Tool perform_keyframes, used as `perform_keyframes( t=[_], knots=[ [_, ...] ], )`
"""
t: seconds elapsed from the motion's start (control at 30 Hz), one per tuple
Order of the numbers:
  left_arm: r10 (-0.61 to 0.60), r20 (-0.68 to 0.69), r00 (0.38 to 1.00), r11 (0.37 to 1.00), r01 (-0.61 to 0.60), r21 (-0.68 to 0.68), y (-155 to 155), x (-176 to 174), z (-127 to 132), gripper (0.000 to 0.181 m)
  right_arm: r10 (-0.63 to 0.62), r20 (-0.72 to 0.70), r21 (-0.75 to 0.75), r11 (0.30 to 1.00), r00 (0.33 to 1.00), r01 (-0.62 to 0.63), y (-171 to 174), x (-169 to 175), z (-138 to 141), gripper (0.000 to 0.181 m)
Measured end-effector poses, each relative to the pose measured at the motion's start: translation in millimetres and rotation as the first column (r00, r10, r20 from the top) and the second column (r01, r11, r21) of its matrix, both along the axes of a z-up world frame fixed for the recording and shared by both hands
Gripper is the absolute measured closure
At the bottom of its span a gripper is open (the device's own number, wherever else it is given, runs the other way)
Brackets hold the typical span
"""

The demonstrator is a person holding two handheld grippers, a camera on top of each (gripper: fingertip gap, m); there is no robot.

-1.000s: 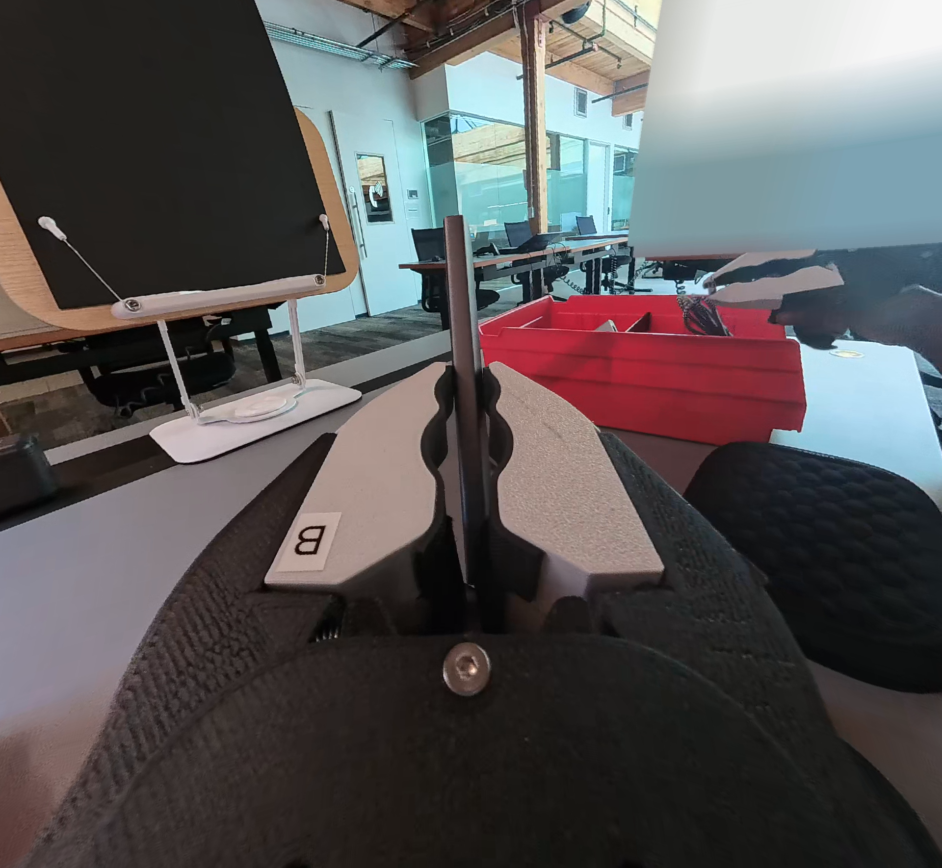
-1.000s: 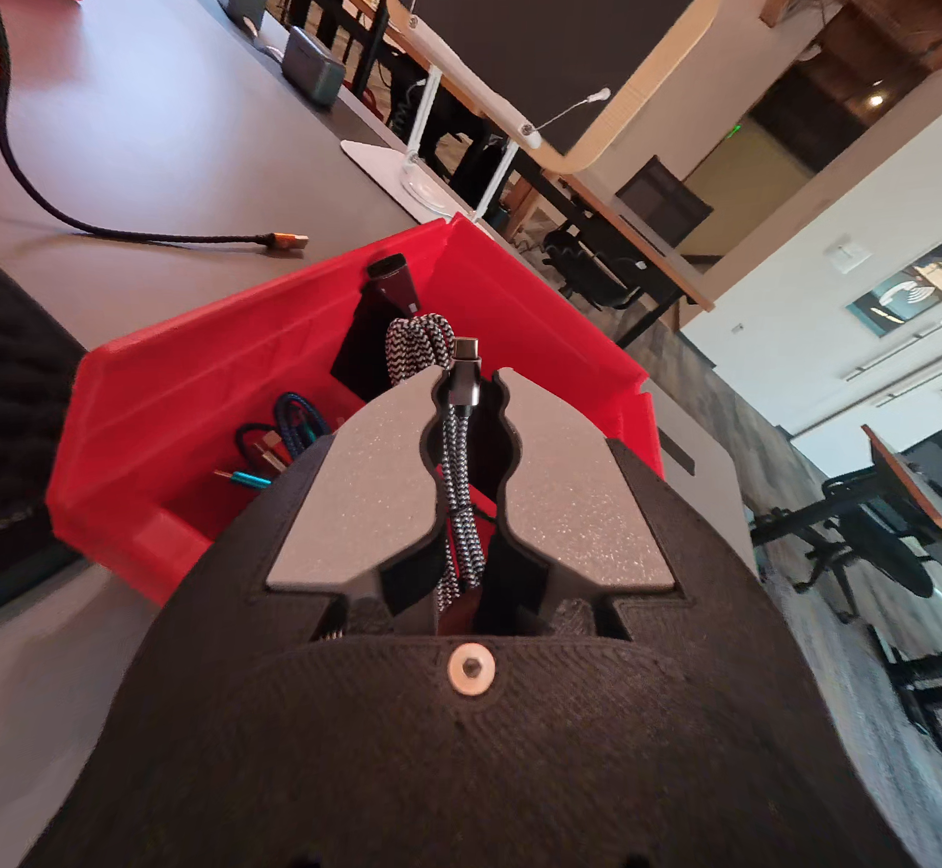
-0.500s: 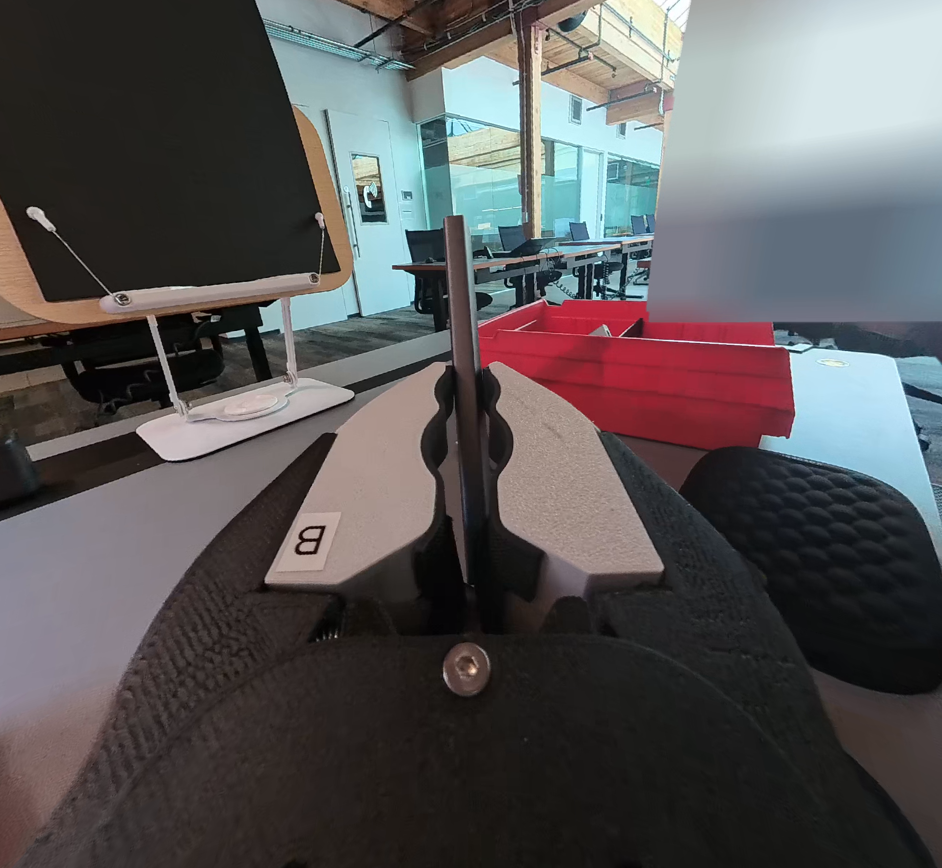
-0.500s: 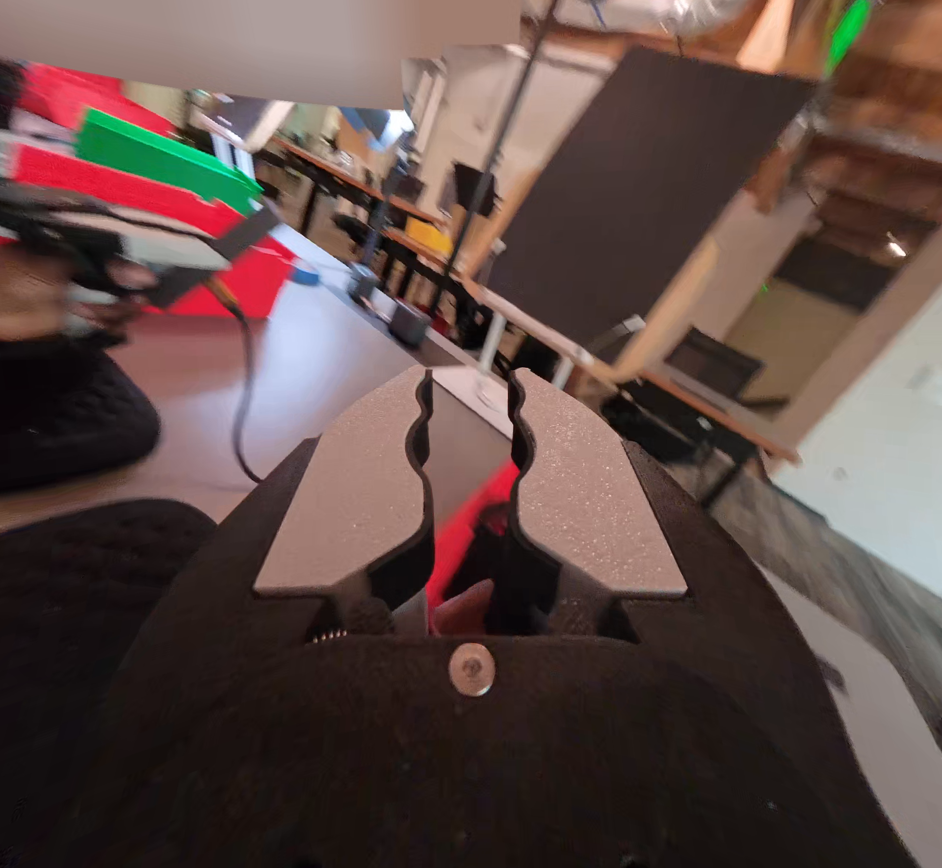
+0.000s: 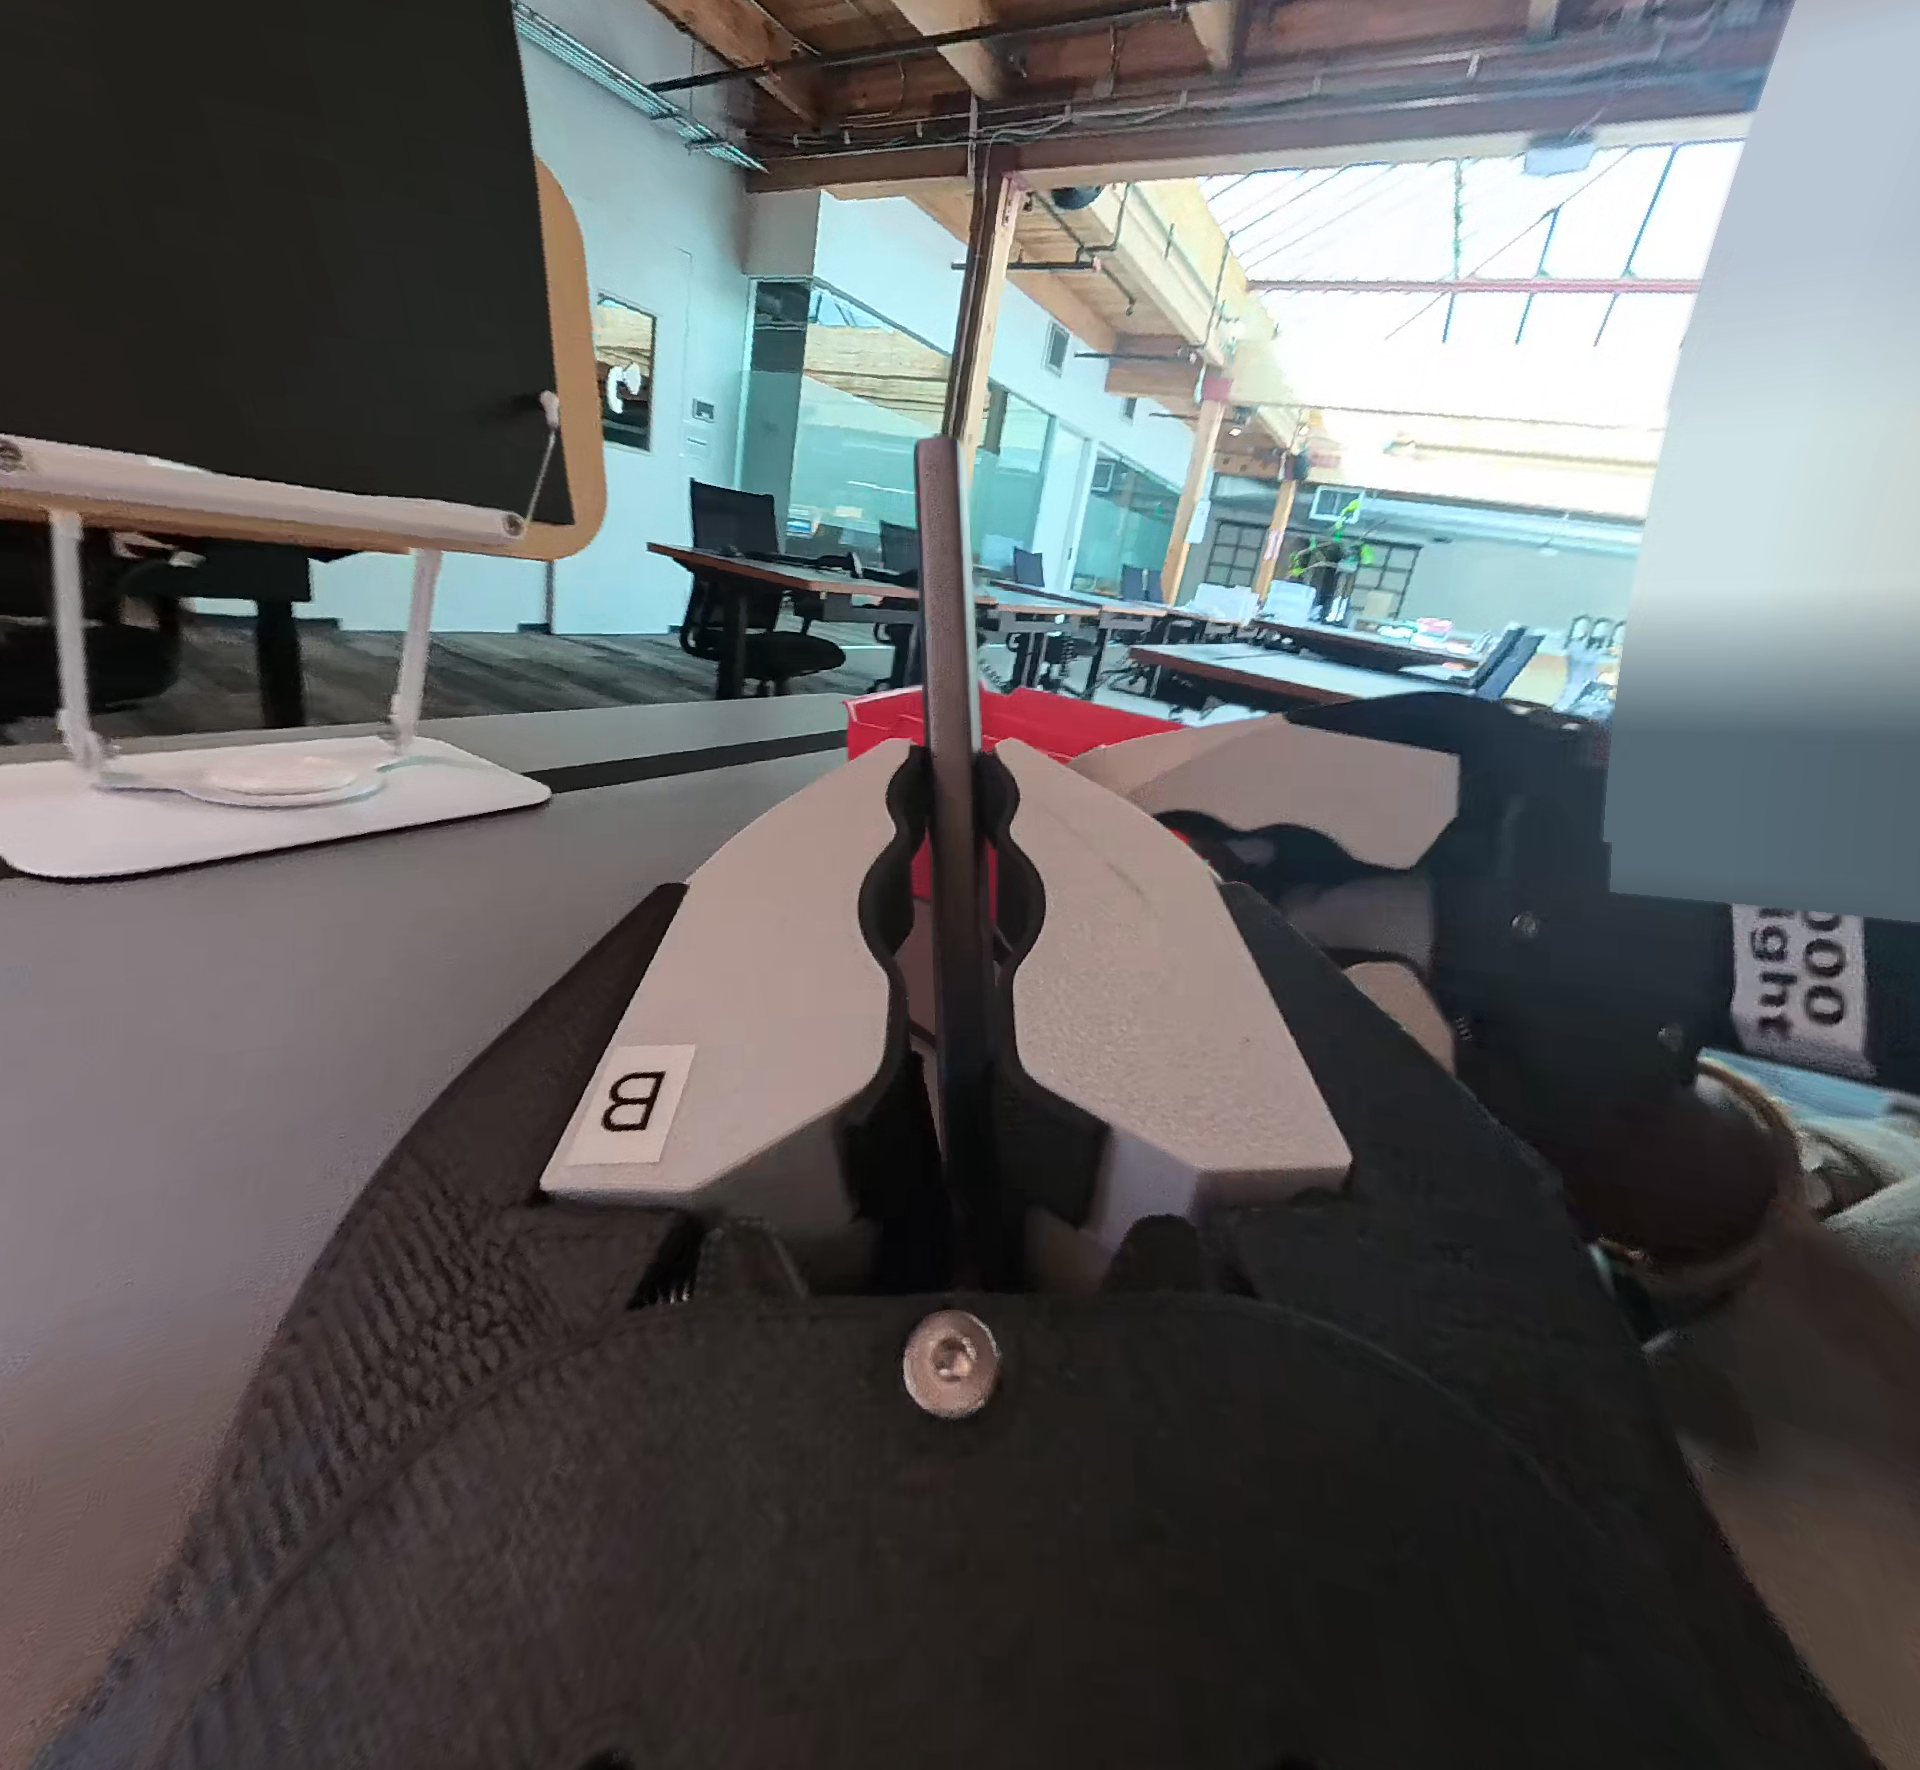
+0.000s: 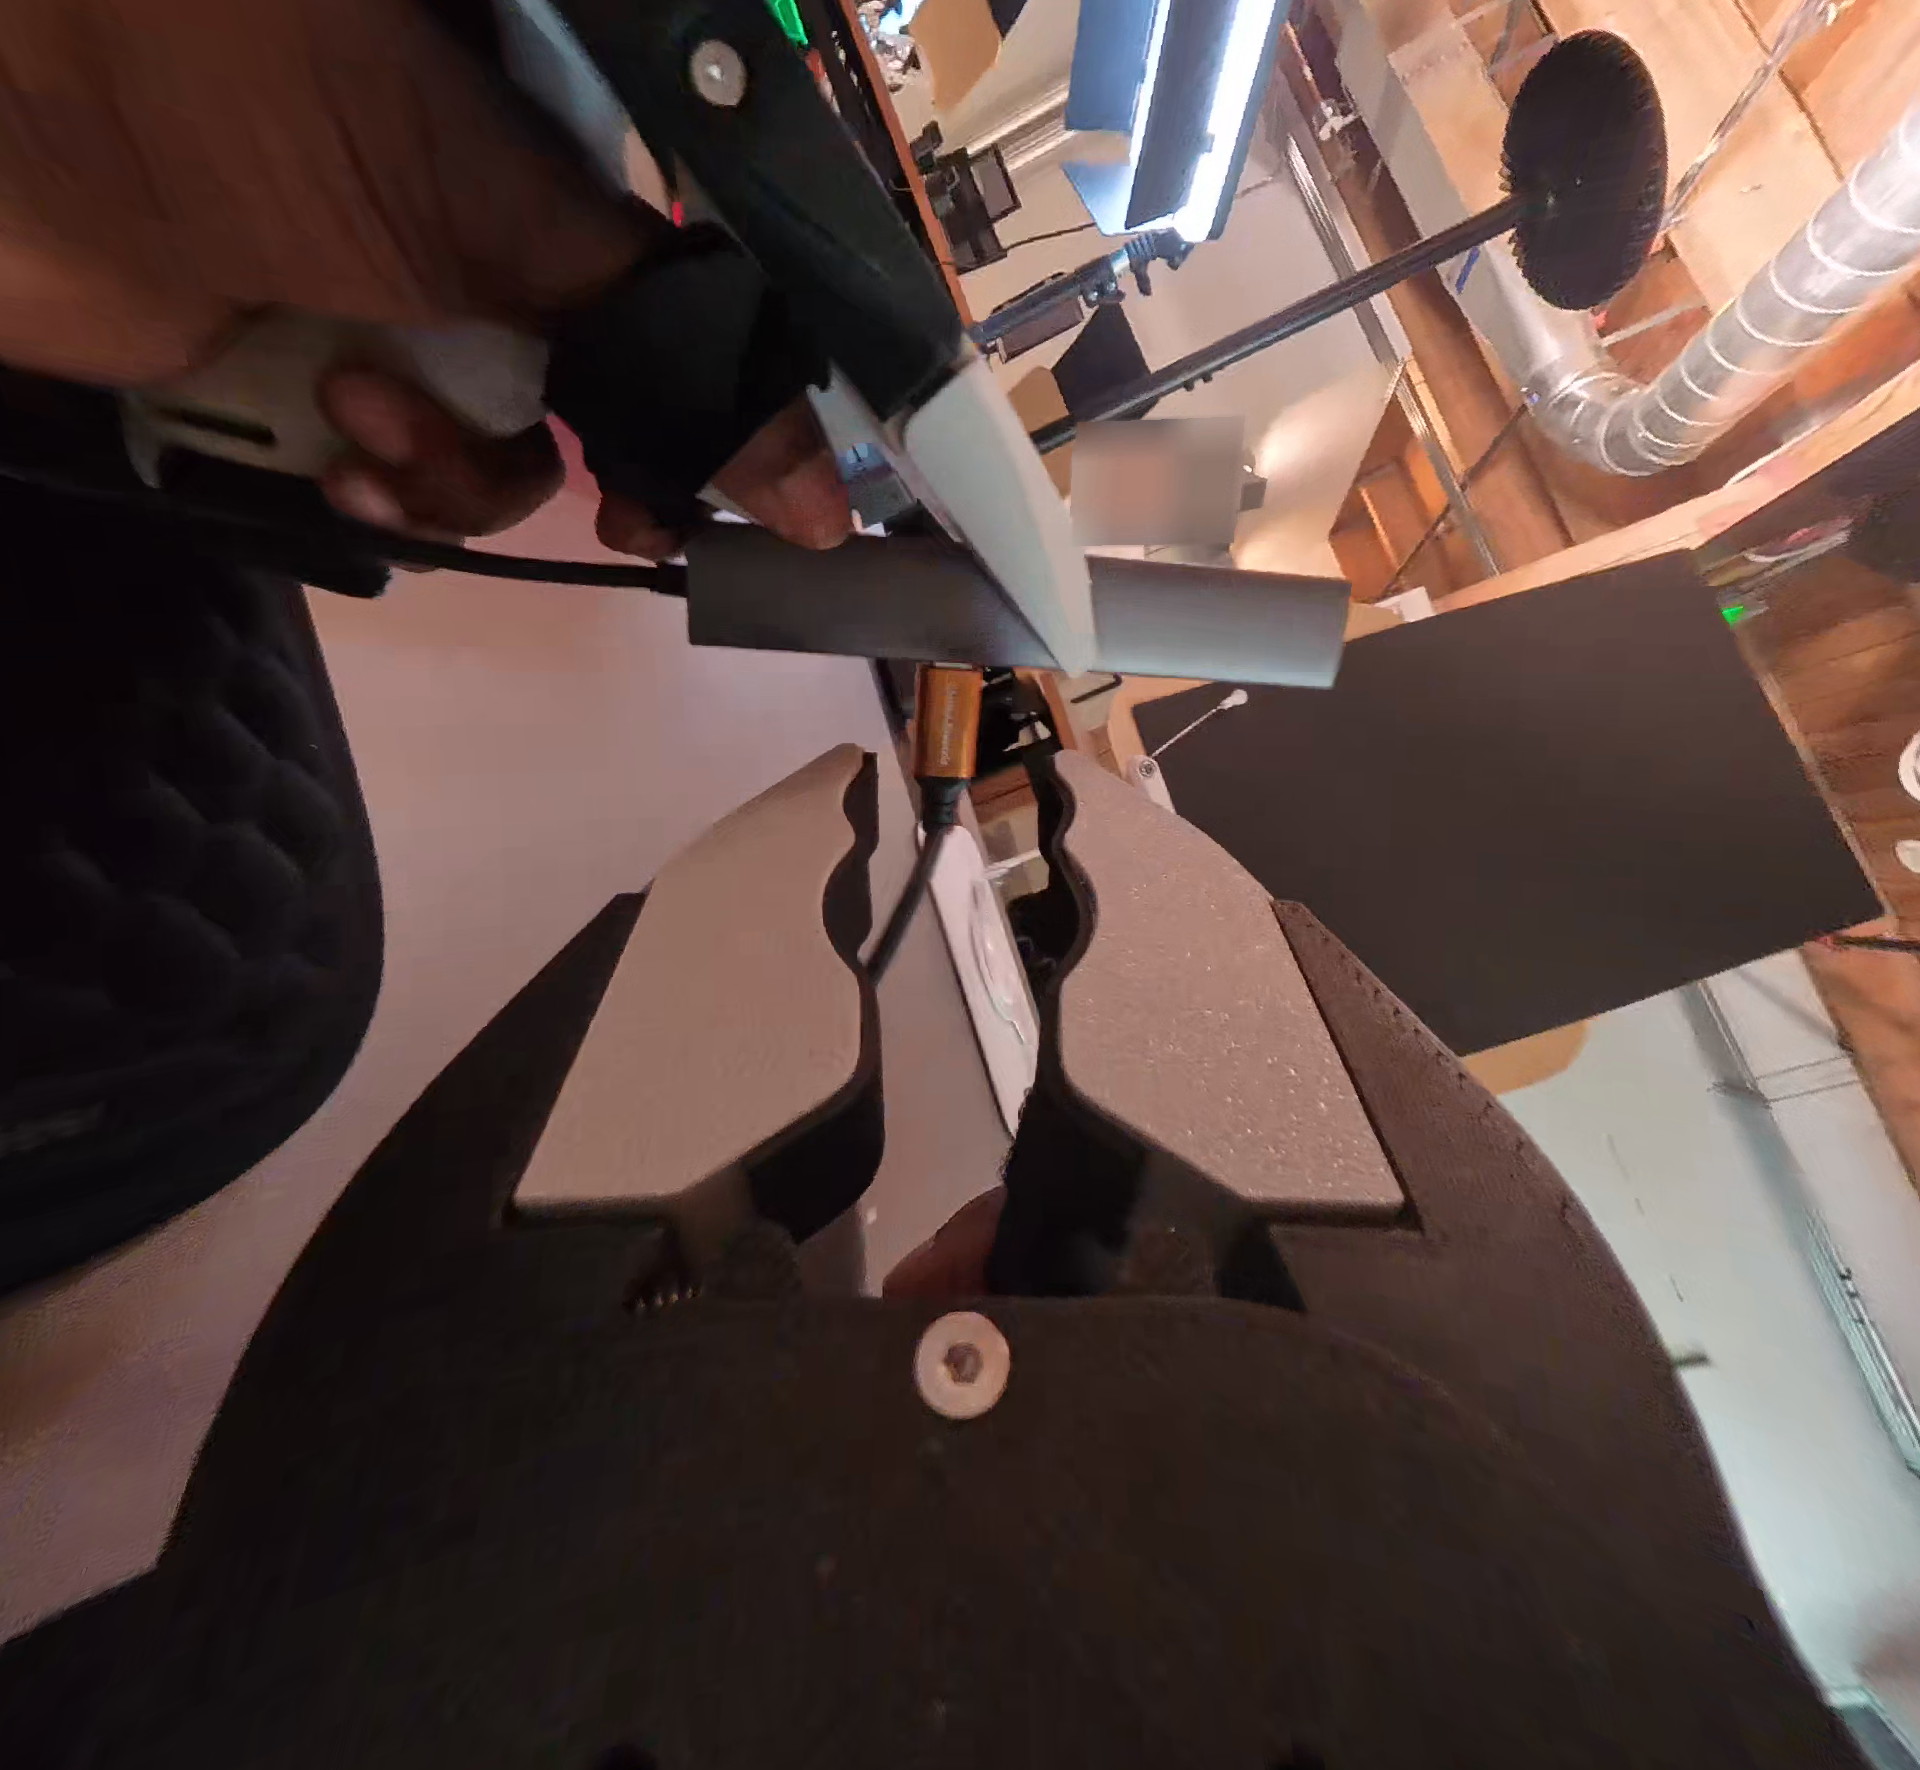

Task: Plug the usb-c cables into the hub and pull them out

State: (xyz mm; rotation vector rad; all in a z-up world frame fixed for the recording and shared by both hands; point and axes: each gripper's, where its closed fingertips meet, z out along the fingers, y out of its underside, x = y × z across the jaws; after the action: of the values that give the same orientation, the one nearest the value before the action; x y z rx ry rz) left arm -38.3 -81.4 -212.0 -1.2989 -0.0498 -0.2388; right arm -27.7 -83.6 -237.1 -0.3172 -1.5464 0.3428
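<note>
Left gripper (image 5: 951,764) clamps hub (image 5: 948,598); only right view shows orange plug (image 6: 945,721) before parted right gripper (image 6: 961,770).

A dark grey hub (image 5: 948,681) stands between pale grey fingers (image 5: 769,972) set in black housing. An orange-cased plug (image 6: 945,721) trails black cable beside a red bin (image 5: 1049,723) on the grey desk (image 5: 260,972).

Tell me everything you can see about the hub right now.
The hub is a slim, dark grey, matte slab, seen edge-on in the left wrist view. The left tool is shut on it, one end sticking out past the fingertips. A black cord leaves its far end, and an orange-shelled plug sits in its side.
</note>
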Motion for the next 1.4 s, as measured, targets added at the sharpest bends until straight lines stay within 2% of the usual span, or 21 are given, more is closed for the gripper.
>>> perform_keyframes(
  t=[0.3,0.37,0.4,0.47,0.5,0.57,0.67,0.77,0.83,0.97,1.17,1.2,1.23,1.27,1.3,1.33,1.37,1.4],
  knots=[
    [-0.176,0.142,0.974,0.984,0.173,0.030,2.4,10.2,-0.5,0.172,-0.021,0.030,-0.080,0.997,0.999,0.023,4.5,-10.3,-5.4,0.169],
    [-0.250,0.168,0.954,0.968,0.248,0.031,2.8,16.4,0.0,0.162,-0.016,0.026,-0.111,0.994,1.000,0.019,7.8,-7.5,-3.8,0.169],
    [-0.265,0.173,0.949,0.963,0.269,0.001,4.6,18.1,-3.1,0.154,-0.021,0.018,-0.120,0.993,1.000,0.023,10.5,-6.3,-2.2,0.169],
    [-0.281,0.136,0.950,0.952,0.294,-0.084,8.0,24.1,-12.0,0.149,-0.023,0.010,-0.140,0.990,1.000,0.024,14.0,-4.4,-0.8,0.169],
    [-0.281,0.097,0.955,0.950,0.291,-0.115,8.9,27.2,-15.2,0.153,-0.019,0.006,-0.153,0.988,1.000,0.020,14.6,-3.4,-0.3,0.169],
    [-0.234,0.015,0.972,0.963,0.233,-0.135,9.6,26.8,-16.9,0.171,-0.009,-0.006,-0.170,0.985,1.000,0.008,14.4,-1.7,1.1,0.169],
    [-0.187,-0.057,0.981,0.974,0.177,-0.144,9.2,26.1,-17.0,0.173,-0.018,-0.028,-0.160,0.987,0.999,0.013,13.7,-1.2,2.5,0.169],
    [-0.211,-0.019,0.977,0.966,0.205,-0.154,9.7,27.6,-19.7,0.173,-0.011,-0.059,-0.160,0.987,0.998,0.002,9.7,-1.5,5.7,0.162],
    [-0.237,-0.023,0.971,0.963,0.231,-0.140,8.9,32.7,-17.4,0.174,-0.027,-0.062,-0.145,0.989,0.998,0.017,10.9,-2.4,5.1,0.169],
    [-0.140,-0.110,0.984,0.986,0.127,-0.111,8.5,30.6,-12.0,0.173,-0.033,-0.072,-0.175,0.984,0.997,0.020,10.5,-3.7,8.5,0.169],
    [-0.095,-0.161,0.982,0.990,0.077,-0.120,7.3,28.8,-12.5,0.174,-0.019,-0.084,-0.226,0.974,0.996,0.000,9.1,-5.0,5.7,0.168],
    [-0.093,-0.159,0.983,0.991,0.076,-0.106,6.4,28.8,-10.8,0.173,-0.045,-0.059,-0.233,0.972,0.997,0.030,14.3,-5.5,0.9,0.170],
    [-0.054,-0.099,0.994,0.991,0.065,0.118,-14.0,20.8,21.6,0.174,-0.172,0.130,-0.197,0.961,0.977,0.195,42.3,-9.3,-34.5,0.169],
    [-0.053,0.033,0.998,0.942,0.039,0.334,-51.0,-0.6,56.9,0.174,-0.284,0.280,-0.124,0.936,0.917,0.328,73.8,-4.2,-67.3,0.168],
    [0.010,0.063,0.998,0.921,-0.033,0.389,-75.9,-20.3,72.0,0.175,-0.248,0.182,-0.199,0.938,0.951,0.283,76.1,0.2,-48.2,0.169],
    [0.147,-0.050,0.988,0.945,-0.125,0.303,-74.2,-23.9,67.1,0.174,-0.066,0.015,-0.420,0.905,0.998,0.066,48.5,2.8,-7.7,0.169],
    [0.154,-0.143,0.978,0.969,-0.121,0.214,-57.7,-11.9,57.1,0.173,0.038,-0.065,-0.541,0.838,0.997,-0.067,27.7,0.4,14.3,0.169],
    [0.077,-0.182,0.980,0.986,-0.048,0.163,-41.9,6.7,50.0,0.173,0.064,-0.070,-0.544,0.834,0.995,-0.092,18.3,-7.4,13.9,0.169]
  ],
)
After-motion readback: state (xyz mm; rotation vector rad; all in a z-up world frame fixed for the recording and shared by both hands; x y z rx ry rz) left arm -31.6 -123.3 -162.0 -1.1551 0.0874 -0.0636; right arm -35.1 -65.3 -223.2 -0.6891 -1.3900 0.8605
